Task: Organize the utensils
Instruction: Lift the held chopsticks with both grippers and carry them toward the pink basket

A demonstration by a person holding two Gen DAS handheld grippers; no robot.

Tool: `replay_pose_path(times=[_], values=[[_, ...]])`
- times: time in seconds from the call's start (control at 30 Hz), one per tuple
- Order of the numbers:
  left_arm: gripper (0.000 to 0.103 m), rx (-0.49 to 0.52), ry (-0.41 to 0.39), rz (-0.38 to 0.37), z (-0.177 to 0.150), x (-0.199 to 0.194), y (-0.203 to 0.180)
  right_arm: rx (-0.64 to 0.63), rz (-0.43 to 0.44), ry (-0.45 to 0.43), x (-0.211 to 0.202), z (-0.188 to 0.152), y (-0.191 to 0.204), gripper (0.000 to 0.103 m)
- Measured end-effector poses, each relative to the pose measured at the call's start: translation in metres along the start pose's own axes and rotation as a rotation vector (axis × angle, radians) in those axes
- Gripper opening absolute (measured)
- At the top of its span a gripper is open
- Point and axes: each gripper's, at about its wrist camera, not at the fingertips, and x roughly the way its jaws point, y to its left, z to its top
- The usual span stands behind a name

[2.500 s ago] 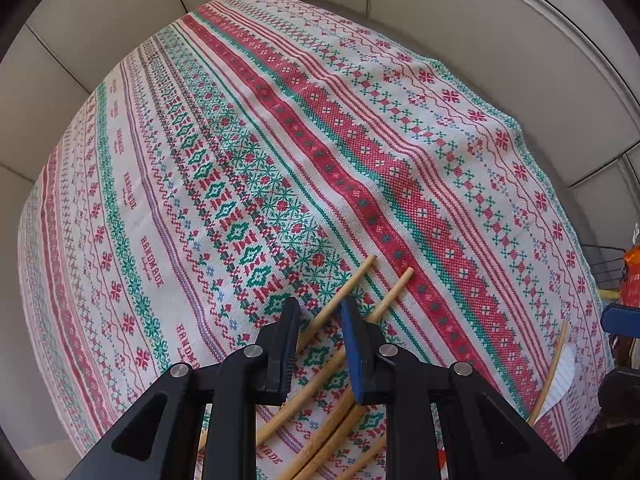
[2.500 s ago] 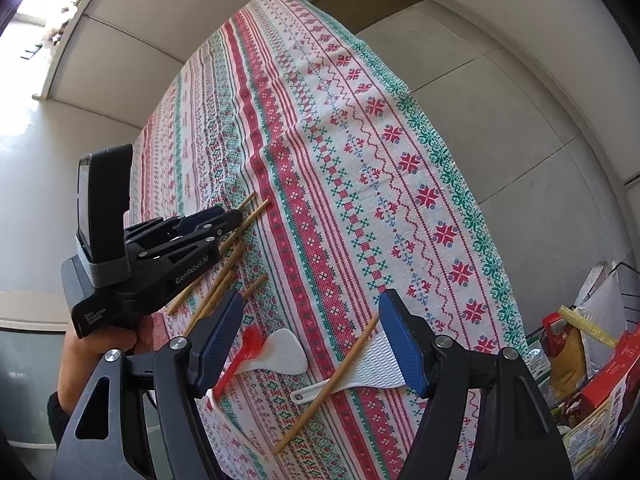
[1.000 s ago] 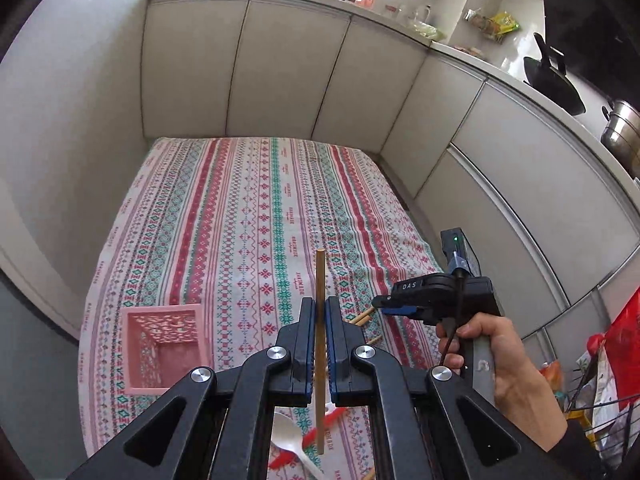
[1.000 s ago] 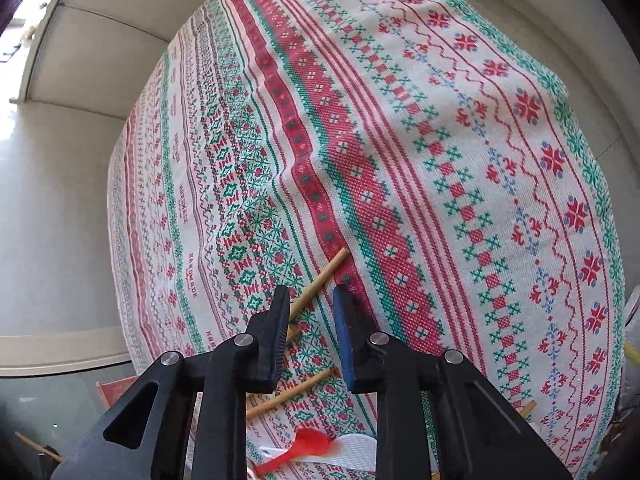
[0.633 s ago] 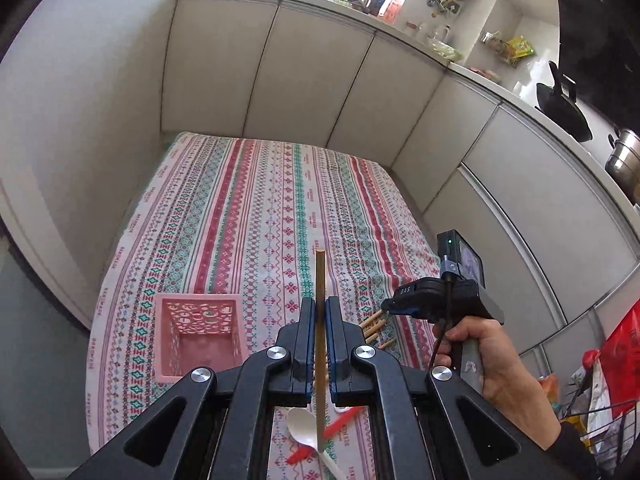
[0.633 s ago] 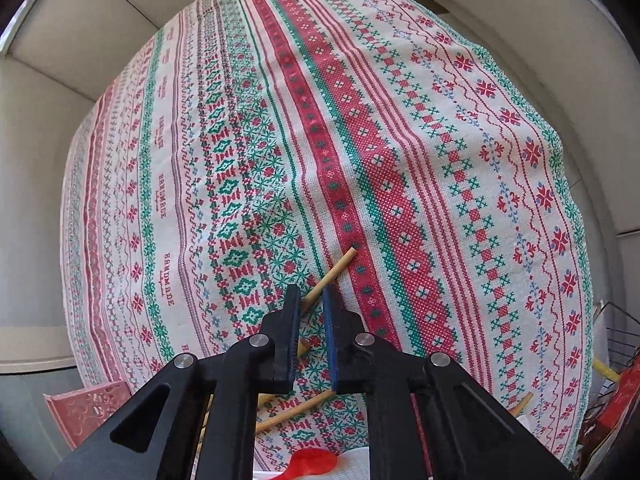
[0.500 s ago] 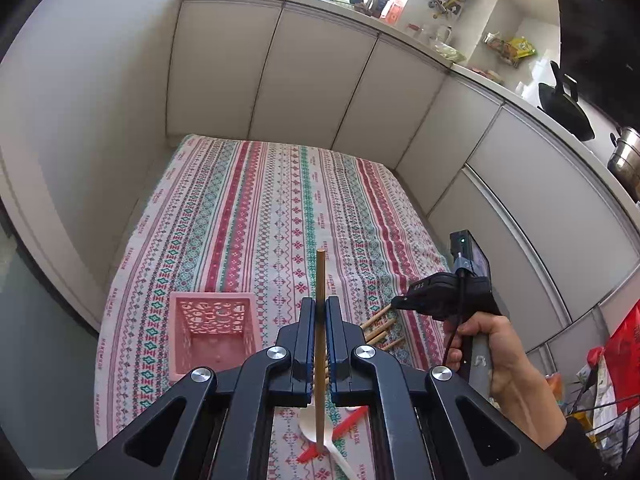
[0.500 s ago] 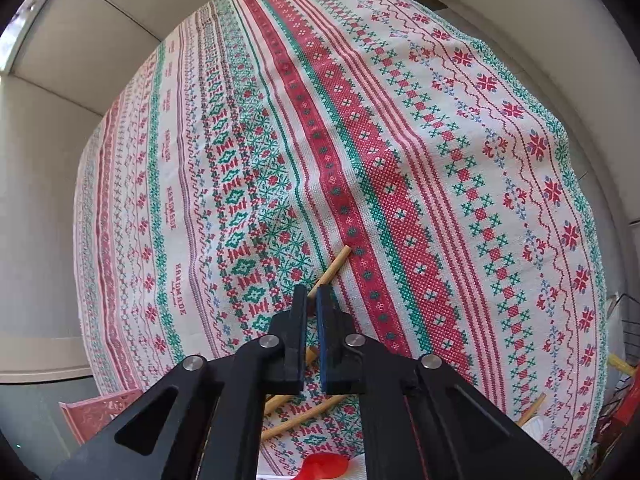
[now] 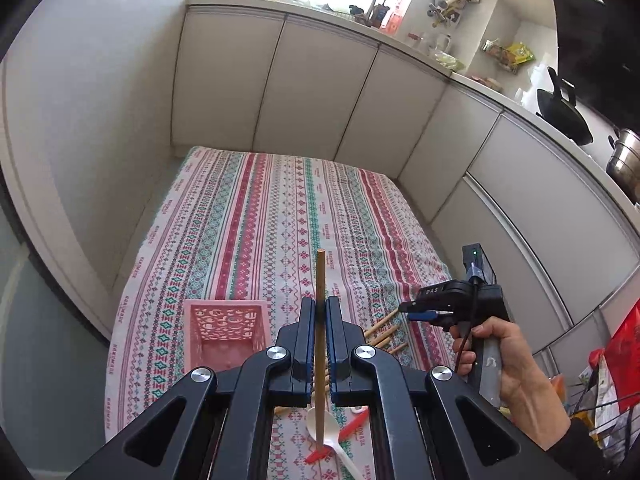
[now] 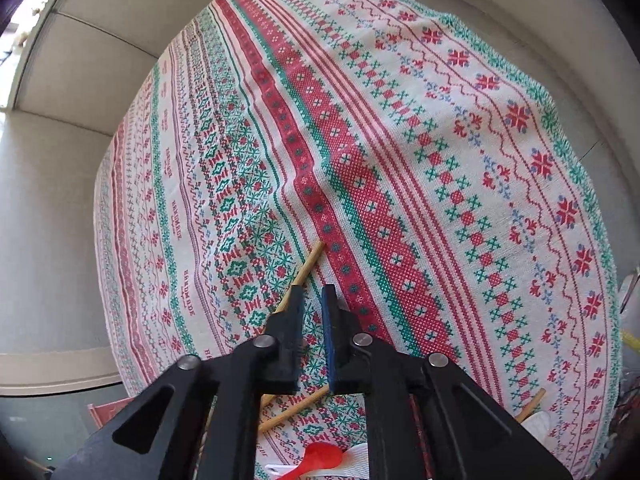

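Observation:
My left gripper (image 9: 319, 305) is shut on a wooden chopstick (image 9: 320, 280) and holds it upright above the table, near a pink lattice basket (image 9: 224, 330). My right gripper (image 10: 313, 294) hangs low over the patterned cloth with its jaws a narrow gap apart, beside a wooden chopstick (image 10: 306, 268) that passes just left of the left finger. It also shows in the left wrist view (image 9: 416, 307), over several chopsticks (image 9: 384, 330) lying on the cloth. A second chopstick (image 10: 294, 408) lies under the right gripper.
A white spoon (image 9: 326, 426) and a red spoon (image 9: 340, 436) lie near the table's front edge; the red spoon (image 10: 320, 456) also shows in the right wrist view. White cabinets (image 9: 320, 92) enclose the table. Bags (image 9: 616, 364) stand at the right.
The left gripper has lifted with its chopstick and drawn back, so the pink basket sits nearer. The right gripper's jaws, almost closed half a second ago, have parted slightly beside the chopstick.

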Motion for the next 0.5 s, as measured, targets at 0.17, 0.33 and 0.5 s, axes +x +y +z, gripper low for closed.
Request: replay_pose_path(times=[0.17,0.33,0.5], values=[[0.005,-0.002,-0.032,-0.007,0.002,-0.015,0.004,-0.07,-0.115,-0.033,0.012,-0.003,0.028,0.047],[0.005,0.004,-0.049,0.008,0.005,-0.022,0.01,-0.162,-0.361,-0.074,0.027,-0.013,0.062,0.033],[0.005,-0.017,-0.037,-0.005,0.006,-0.018,0.019,-0.164,-0.408,-0.098,0.034,-0.018,0.076,0.015]])
